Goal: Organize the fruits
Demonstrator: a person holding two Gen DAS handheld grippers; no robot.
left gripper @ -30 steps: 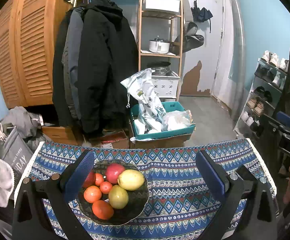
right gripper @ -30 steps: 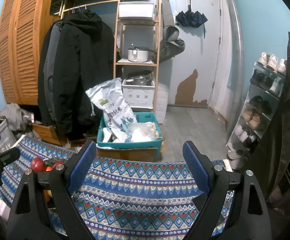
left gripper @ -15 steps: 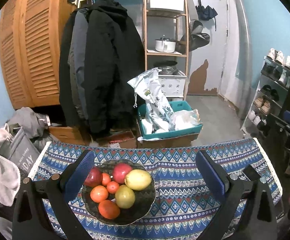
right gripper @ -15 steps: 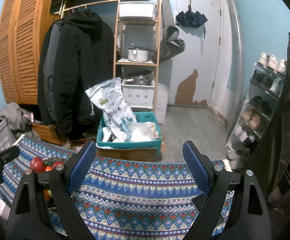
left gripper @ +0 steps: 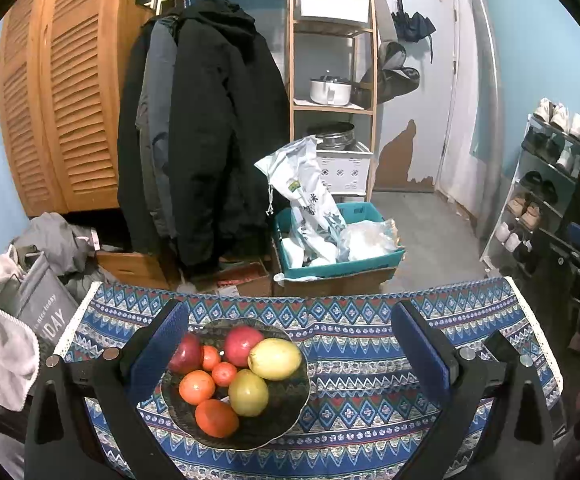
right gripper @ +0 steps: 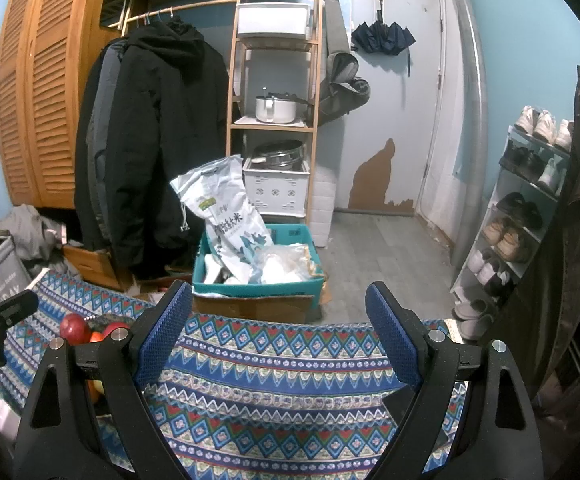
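A dark patterned plate (left gripper: 286,412) sits on the blue patterned tablecloth (left gripper: 362,360). It holds two red apples (left gripper: 244,340), a yellow mango (left gripper: 275,359), a green-yellow fruit (left gripper: 249,393) and several oranges and tangerines (left gripper: 197,387). My left gripper (left gripper: 290,340) is open and empty, above the plate, its left finger near the plate's left side. My right gripper (right gripper: 278,328) is open and empty over bare cloth to the plate's right. In the right wrist view the red apples (right gripper: 74,327) show at the far left, partly hidden by my finger.
The table's far edge (left gripper: 290,298) drops to a floor with a teal crate of bags (left gripper: 338,248), hanging coats (left gripper: 210,140) and a wooden shelf (left gripper: 332,80). A shoe rack (right gripper: 526,216) stands at right. A grey bag and towel (left gripper: 6,320) lie left of the table.
The left wrist view has shifted so the plate sits further right between the fingers. The right gripper has hardly moved. Both stay open.
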